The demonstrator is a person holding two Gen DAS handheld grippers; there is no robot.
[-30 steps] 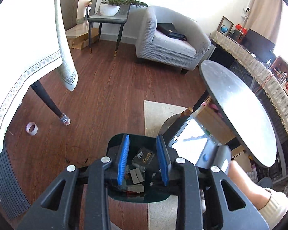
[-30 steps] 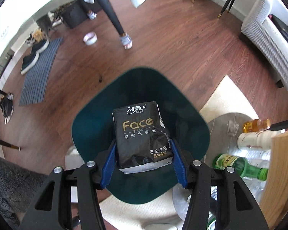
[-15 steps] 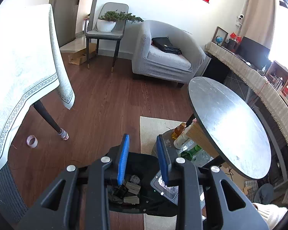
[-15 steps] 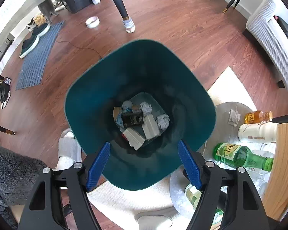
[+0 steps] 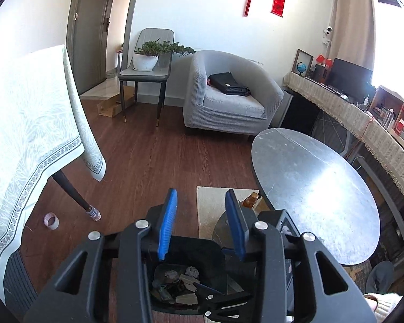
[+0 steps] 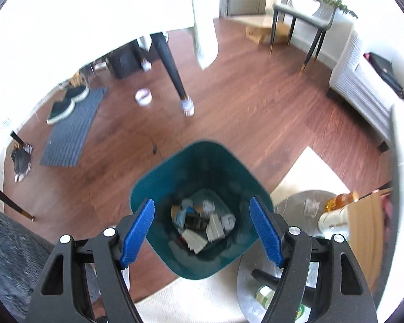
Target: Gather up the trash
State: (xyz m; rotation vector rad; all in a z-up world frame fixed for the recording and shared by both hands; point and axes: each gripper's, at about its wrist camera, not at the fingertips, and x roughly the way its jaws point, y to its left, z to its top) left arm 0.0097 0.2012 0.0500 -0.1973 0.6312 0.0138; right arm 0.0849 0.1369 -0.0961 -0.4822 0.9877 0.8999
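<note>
At the bottom of the right wrist view, the right gripper (image 6: 202,231) stands wide open with nothing between its blue pads, which frame the teal trash bin (image 6: 159,188) below it without touching it. The trash (image 6: 202,223), crumpled tissues, pale wrappers and a dark packet, lies at the bottom of the bin in the lower centre of that frame. In the left wrist view the left gripper (image 5: 201,222) is parted more narrowly, also empty, and hangs over the same trash bin (image 5: 202,245), here a dark shape at the bottom centre with the trash (image 5: 179,286) seen between the arms. Bare wood floor (image 6: 256,107) lies open above the bin; a cream rug (image 6: 307,172) borders its right side. Only the right view shows the bottles (image 6: 334,215) at the right edge and the grey mat (image 6: 72,129) on the left. Only the left view shows the round table (image 5: 309,188), the armchair (image 5: 229,94) and the tablecloth (image 5: 27,134) at the left.
</note>
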